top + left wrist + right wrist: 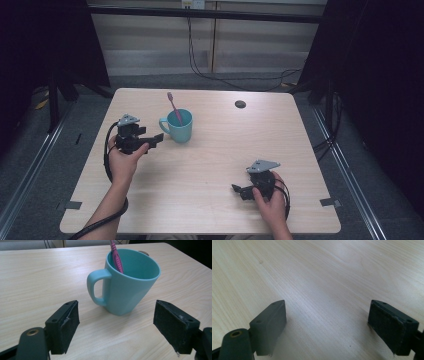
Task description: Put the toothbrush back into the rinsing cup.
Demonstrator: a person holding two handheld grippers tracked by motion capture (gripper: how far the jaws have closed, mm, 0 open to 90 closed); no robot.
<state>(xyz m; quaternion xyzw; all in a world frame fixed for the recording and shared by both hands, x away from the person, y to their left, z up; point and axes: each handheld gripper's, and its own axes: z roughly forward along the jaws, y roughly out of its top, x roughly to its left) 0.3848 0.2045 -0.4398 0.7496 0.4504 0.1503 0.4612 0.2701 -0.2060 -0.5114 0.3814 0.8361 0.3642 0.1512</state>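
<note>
Left hand-held gripper point(116, 325) spread before the mug point(127, 282); right hand-held gripper point(327, 327) spread too

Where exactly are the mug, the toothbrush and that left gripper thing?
mug point(130, 293), left gripper view, on its outer teal wall.
toothbrush point(117, 260), left gripper view, on the pink handle inside the mug.
left gripper point(116, 326), left gripper view, midway between its two open black fingers.
</note>
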